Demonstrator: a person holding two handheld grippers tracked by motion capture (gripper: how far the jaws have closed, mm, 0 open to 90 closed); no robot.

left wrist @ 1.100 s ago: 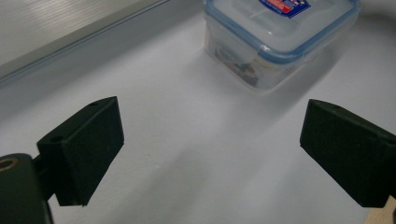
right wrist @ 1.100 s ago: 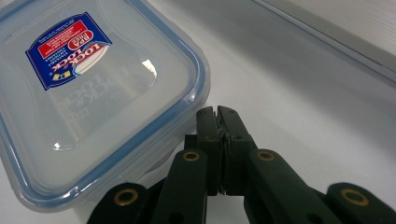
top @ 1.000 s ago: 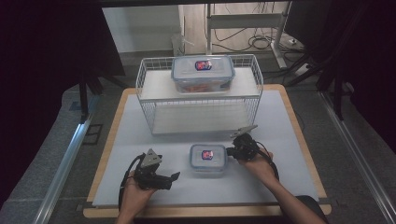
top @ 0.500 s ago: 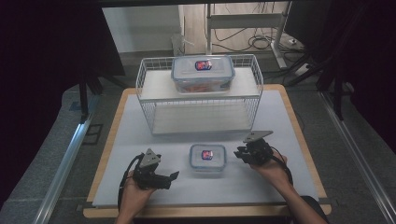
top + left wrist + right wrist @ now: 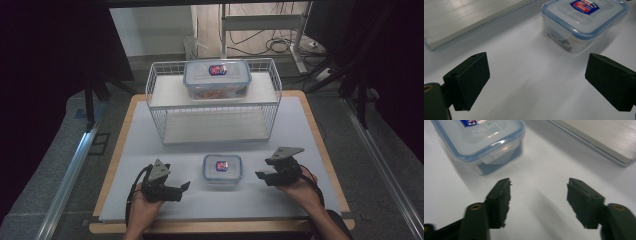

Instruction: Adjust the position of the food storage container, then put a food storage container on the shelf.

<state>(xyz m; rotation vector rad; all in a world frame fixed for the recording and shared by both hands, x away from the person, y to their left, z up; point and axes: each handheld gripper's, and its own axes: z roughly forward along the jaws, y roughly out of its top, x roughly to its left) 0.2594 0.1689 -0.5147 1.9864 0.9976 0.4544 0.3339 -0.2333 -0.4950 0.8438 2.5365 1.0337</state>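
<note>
The left gripper point(image 5: 181, 189) is held low over the white surface point(image 5: 310, 140), jaws wide and empty. The right gripper point(image 5: 260, 175) has just been opening, nothing between its jaws. Between them the small container point(image 5: 222, 169) is seen, untouched. Farther off, a large container point(image 5: 217, 79) sits on the wire rack point(image 5: 214, 112).

Labels on both container lids, none fully legible

The small container point(image 5: 222, 170) near the front of the table carries a blue-and-red sticker point(image 5: 584, 5) on its lid, its print too fine to read; raised lettering point(image 5: 482, 129) moulded into that lid is also unclear. The large container point(image 5: 217, 79) on the far wire rack point(image 5: 165, 125) bears a similar sticker point(image 5: 217, 70), equally unreadable.
</note>
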